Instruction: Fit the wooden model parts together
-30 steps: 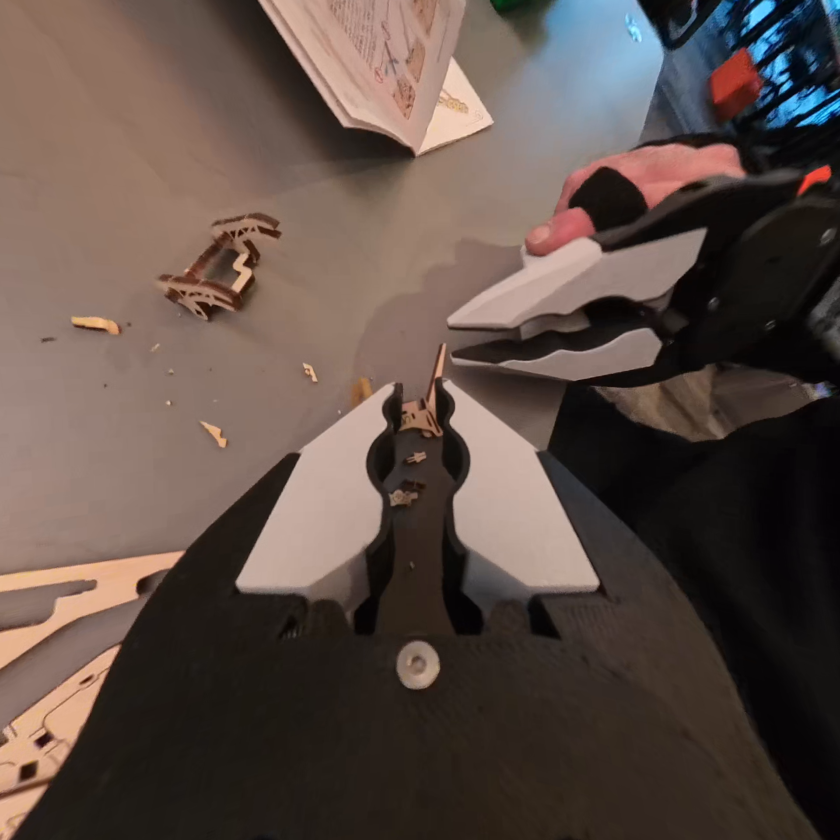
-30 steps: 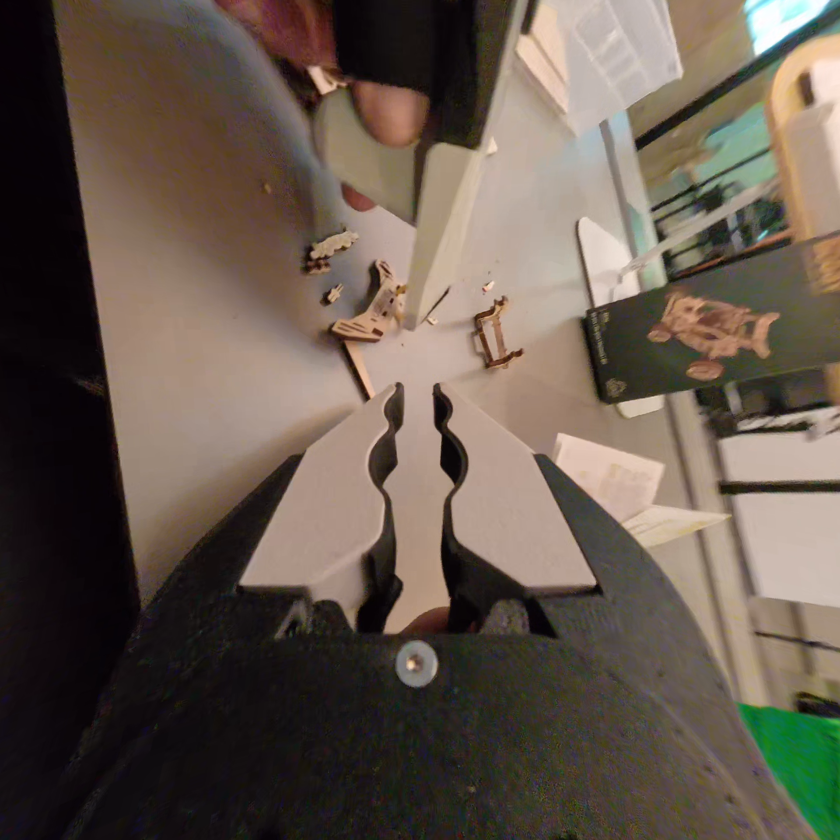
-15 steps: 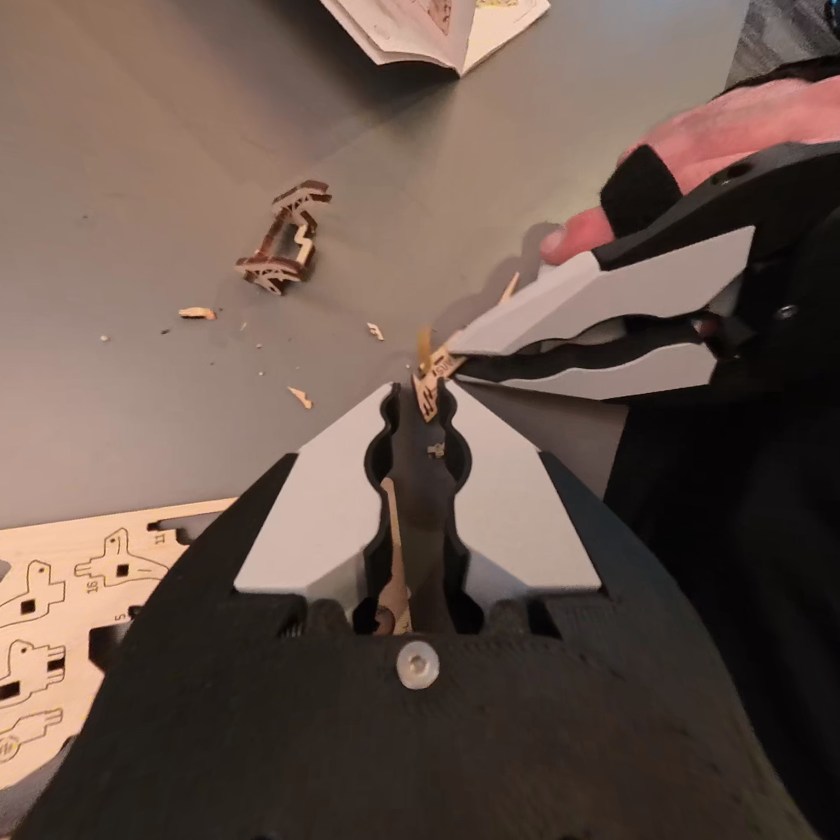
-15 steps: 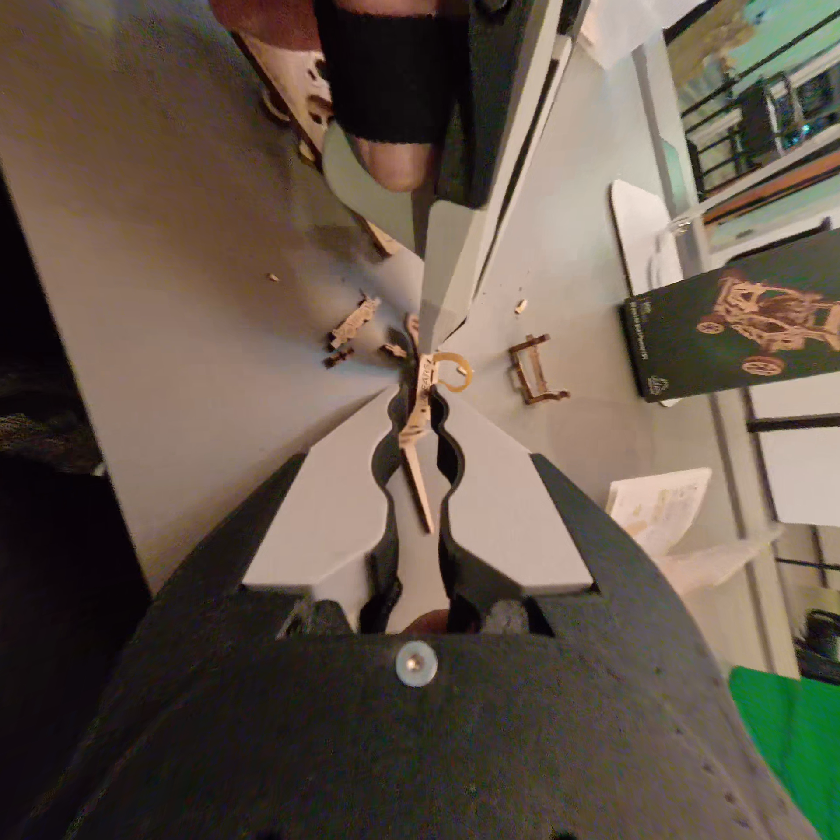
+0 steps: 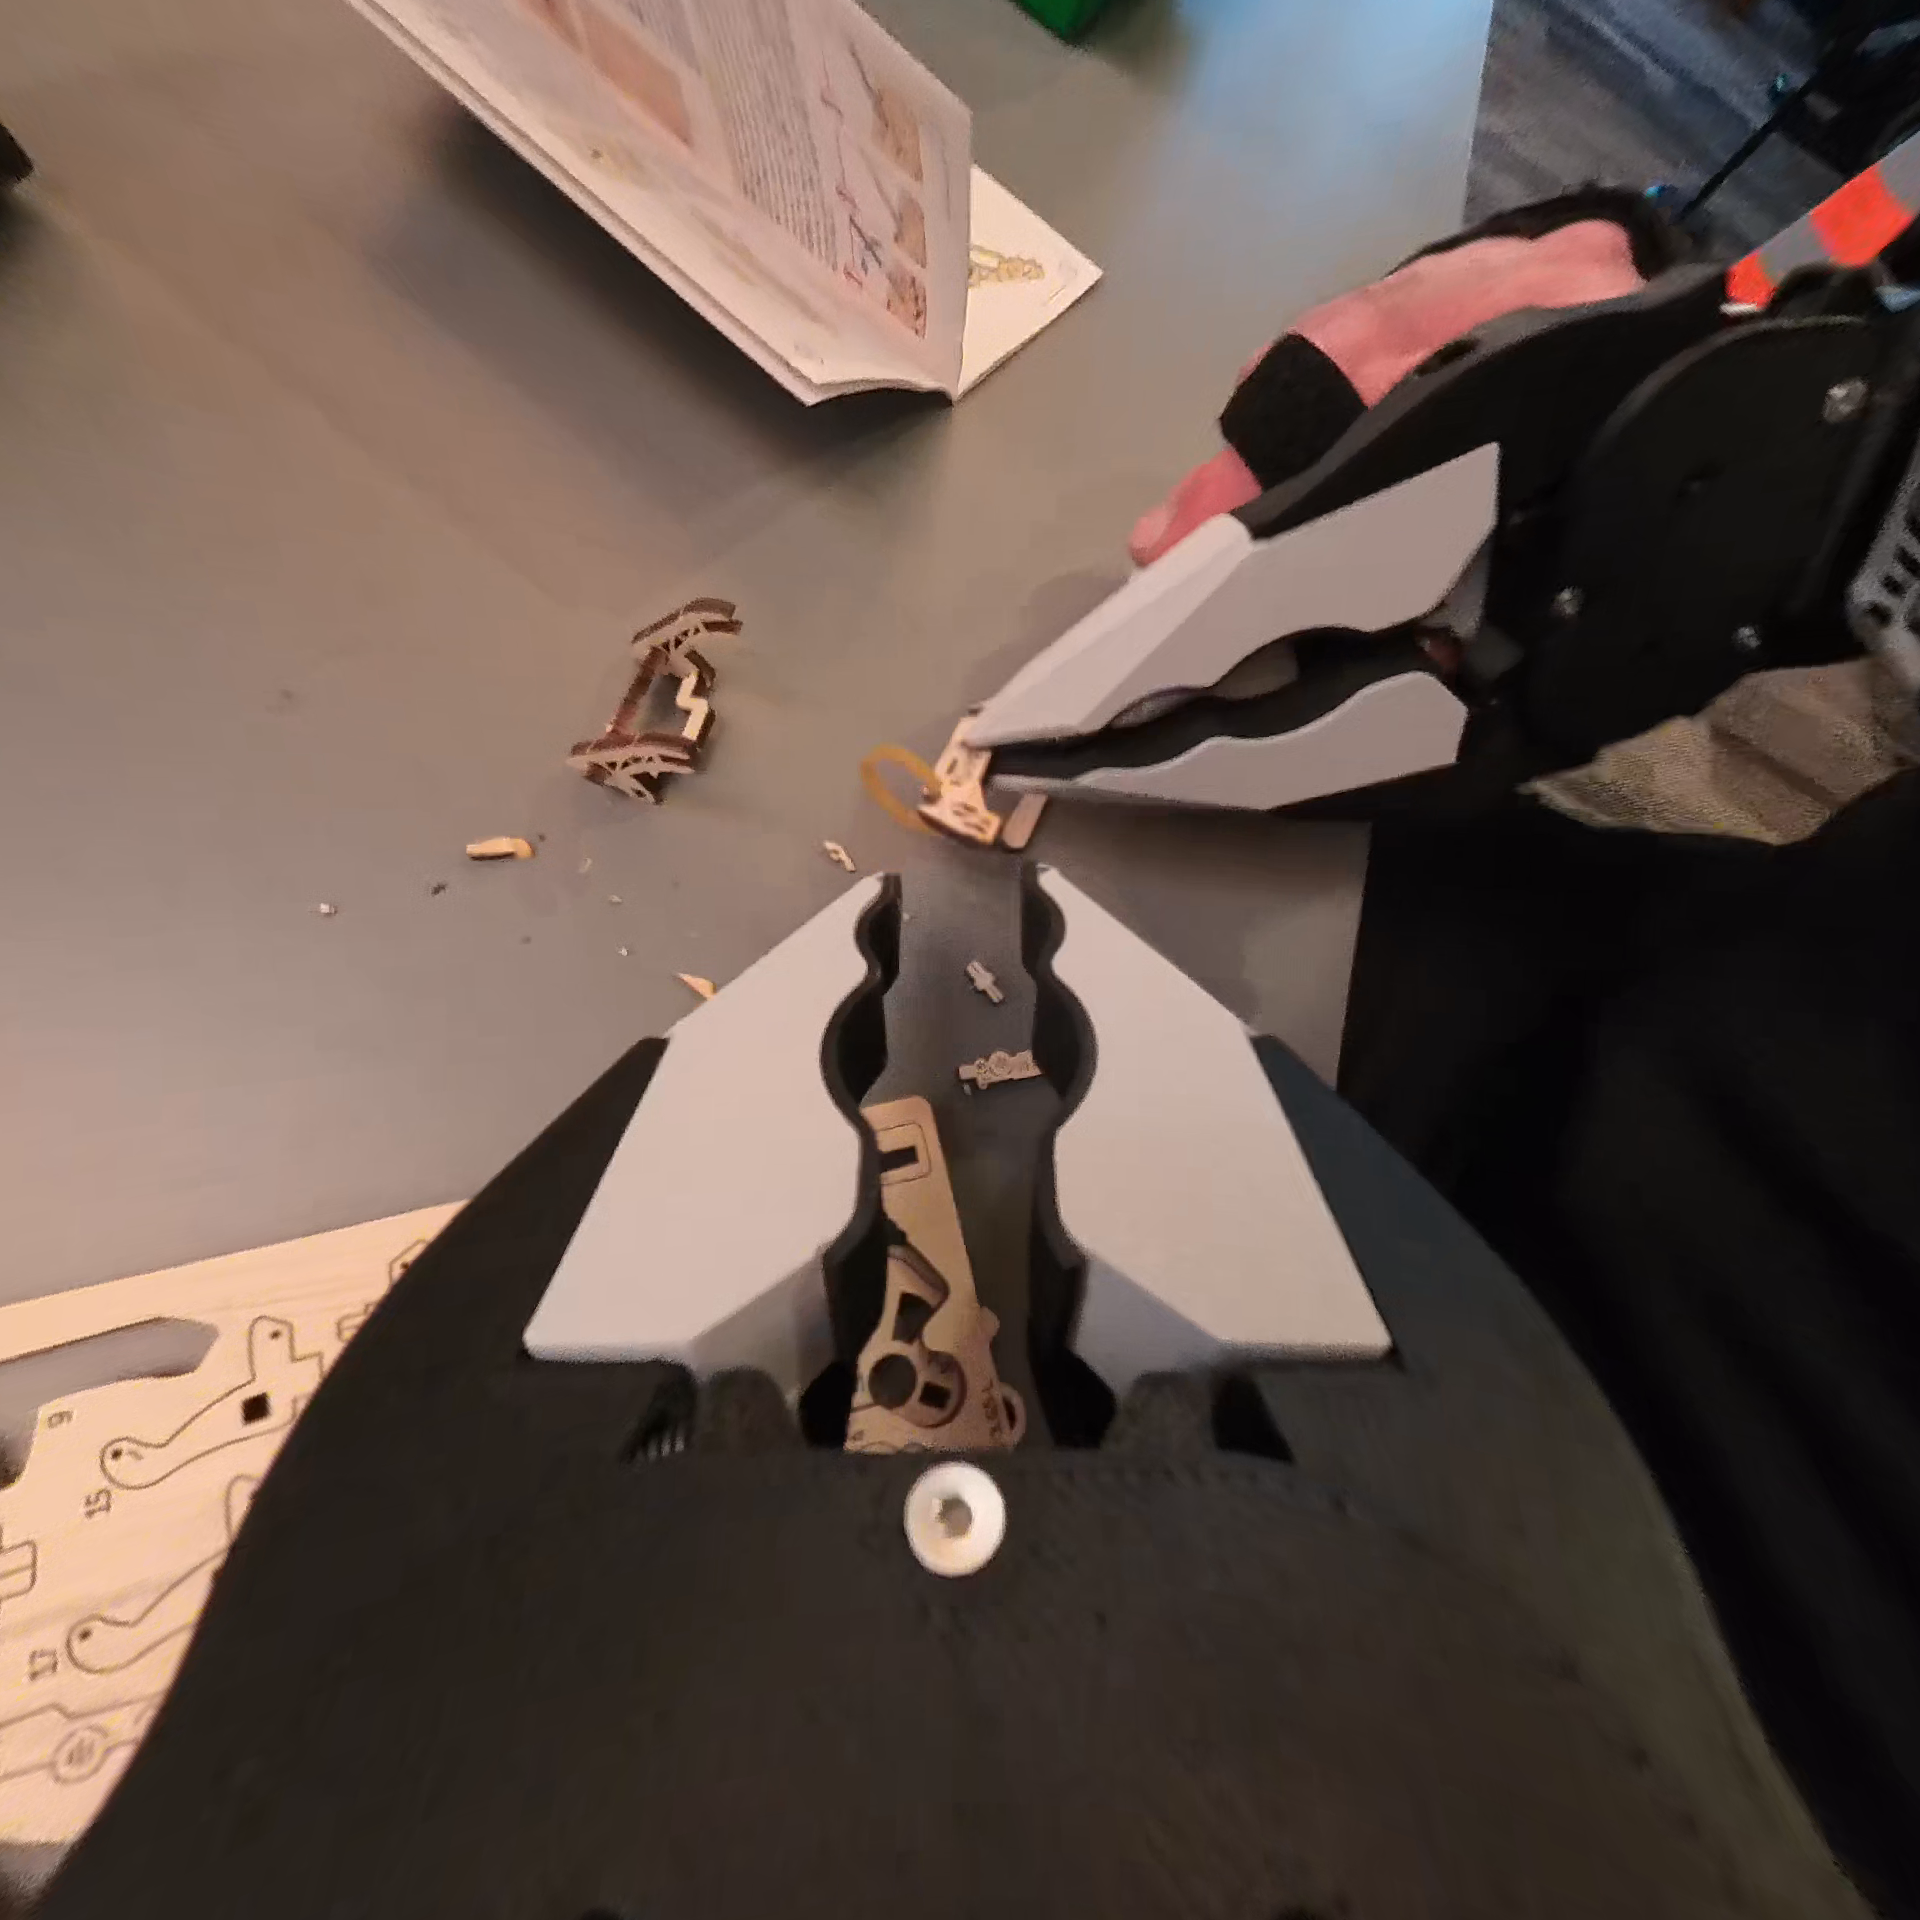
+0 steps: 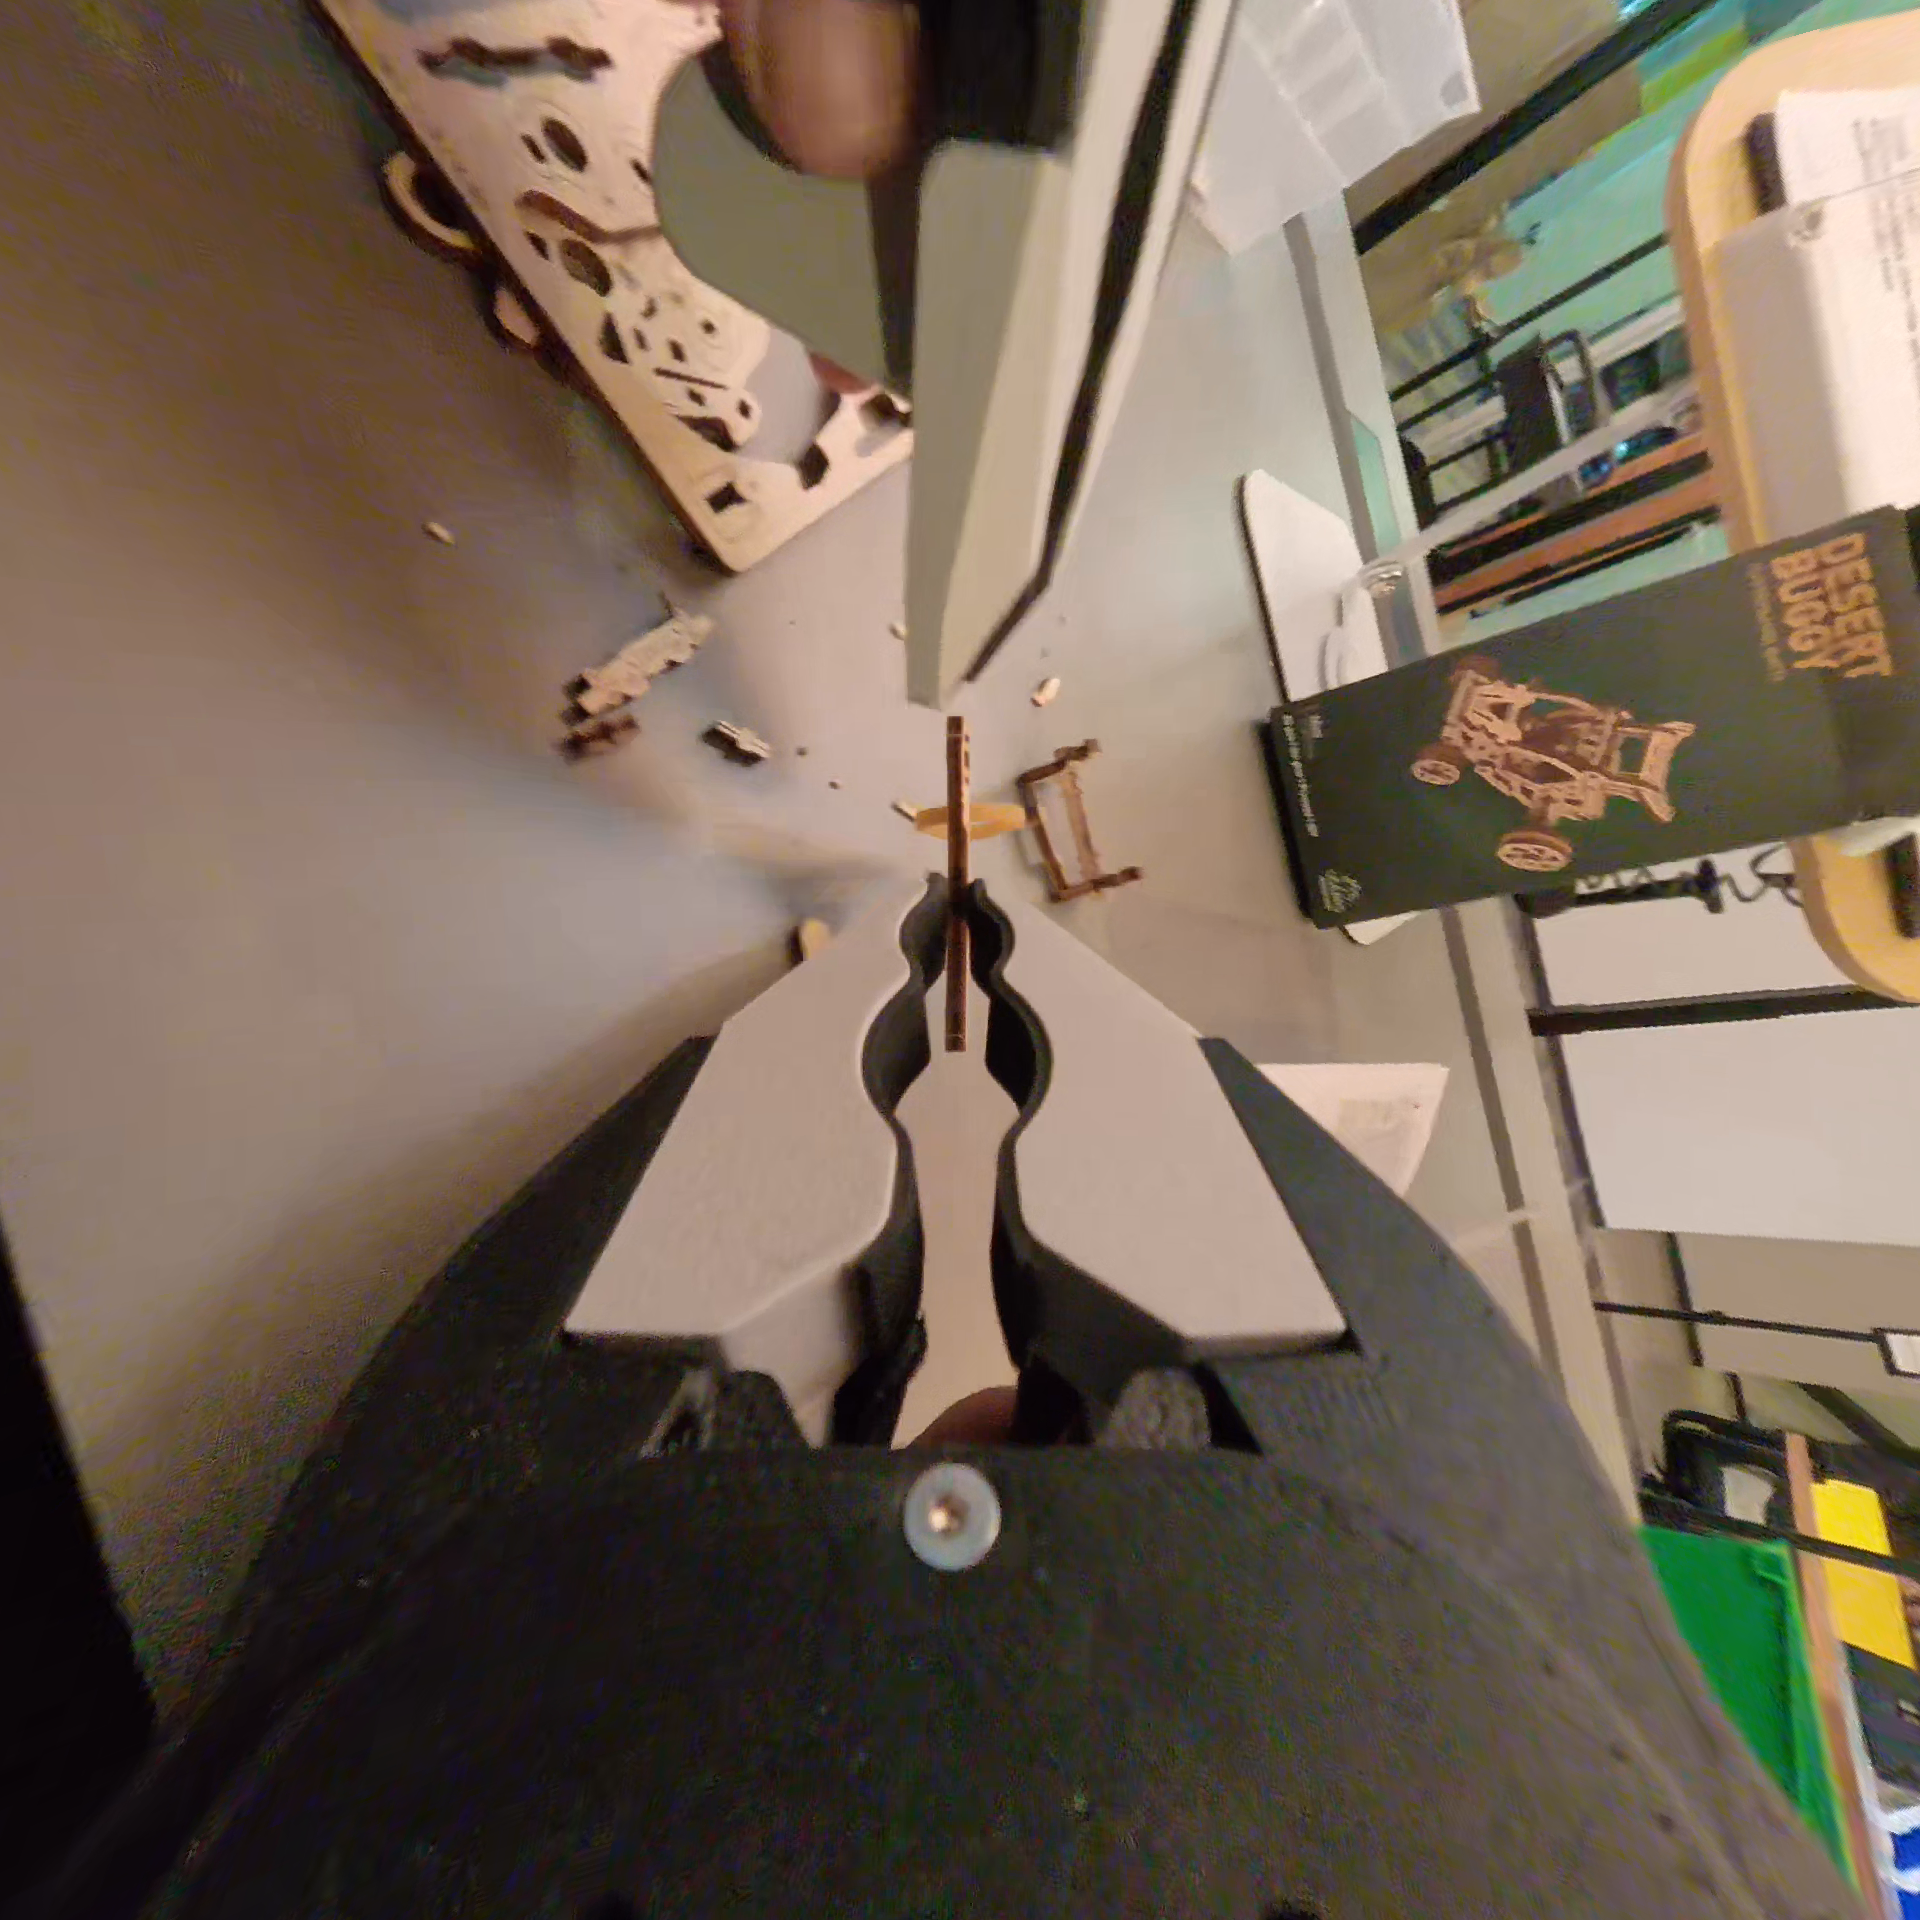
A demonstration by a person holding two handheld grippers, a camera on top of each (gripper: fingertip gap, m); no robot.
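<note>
My right gripper (image 6: 956, 899) is shut on a small flat wooden part (image 6: 956, 810), seen edge on, with a yellow rubber band (image 6: 987, 821) looped through it. In the left wrist view the right gripper (image 5: 982, 753) comes in from the right and holds that part (image 5: 966, 800) by its edge just above the table. My left gripper (image 5: 961, 883) is open and empty just short of the part. One of its fingers (image 6: 977, 468) hangs over the part in the right wrist view. A small dark wooden frame assembly (image 5: 655, 717) stands on the grey table to the left.
A flat wooden part (image 5: 914, 1299) and two tiny pieces (image 5: 997, 1068) lie on the table under my left gripper. A punched wooden sheet (image 5: 156, 1403) lies at the lower left, an open booklet (image 5: 779, 156) at the back. A dark model box (image 6: 1590, 727) stands at the right. My left and right fingertips are right by each other.
My left gripper held the small part. My right gripper closed on it, then my left gripper opened and let it go, so the part has passed to the right gripper.
</note>
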